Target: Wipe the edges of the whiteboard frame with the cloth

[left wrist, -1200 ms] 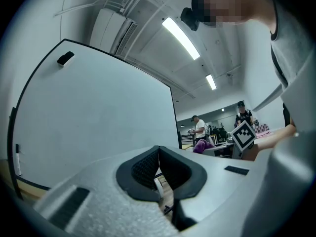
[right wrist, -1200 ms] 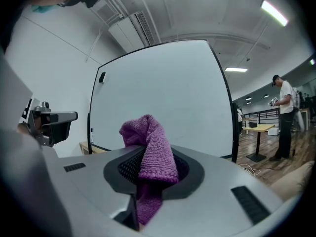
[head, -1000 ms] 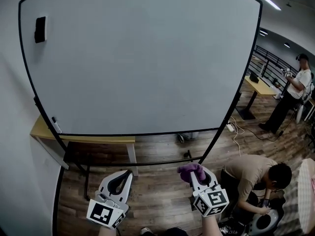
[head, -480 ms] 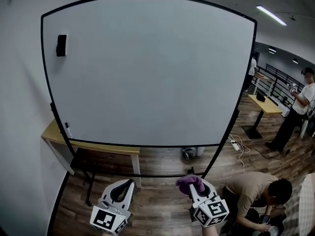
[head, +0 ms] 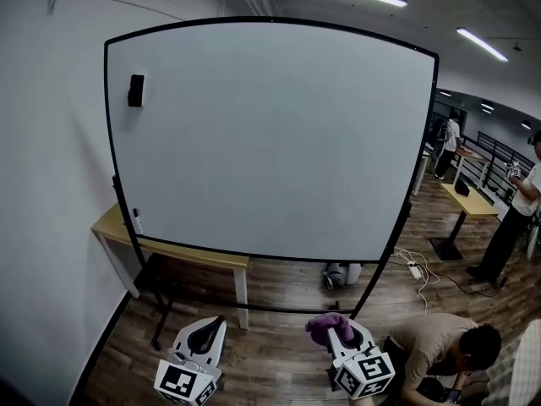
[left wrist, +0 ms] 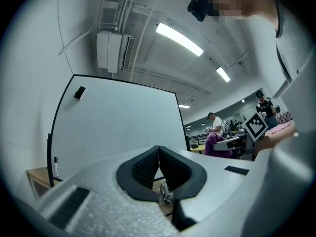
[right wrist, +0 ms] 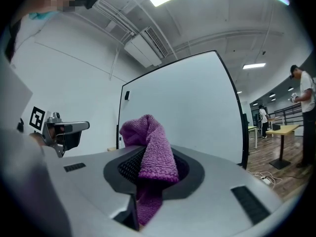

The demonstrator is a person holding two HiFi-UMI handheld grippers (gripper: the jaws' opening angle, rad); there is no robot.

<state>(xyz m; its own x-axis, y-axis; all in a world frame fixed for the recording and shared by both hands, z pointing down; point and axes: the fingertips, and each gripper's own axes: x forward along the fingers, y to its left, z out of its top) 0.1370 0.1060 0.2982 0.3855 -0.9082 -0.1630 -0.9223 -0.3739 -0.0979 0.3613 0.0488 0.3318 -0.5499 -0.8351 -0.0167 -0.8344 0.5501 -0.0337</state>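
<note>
A large whiteboard (head: 270, 134) with a thin black frame (head: 427, 142) stands on a black stand ahead of me, also seen in the left gripper view (left wrist: 118, 127) and the right gripper view (right wrist: 182, 107). My right gripper (head: 334, 328) is low at centre right, shut on a purple cloth (head: 325, 326) that sticks up between its jaws (right wrist: 150, 149). My left gripper (head: 215, 322) is low at left, jaws closed together with nothing between them. Both grippers hang well short of the board. A black eraser (head: 135, 90) clings to the board's upper left.
A wooden table (head: 182, 252) stands behind the board's lower left by the white wall. A person crouches at the lower right (head: 439, 345). Other people (head: 516, 218) and desks (head: 469, 201) are farther right. A power strip and cables (head: 414, 271) lie on the wood floor.
The head view has tilted up and back, so the whole board now shows and sits smaller. Both grippers have dropped lower in the view; the cloth stays held.
</note>
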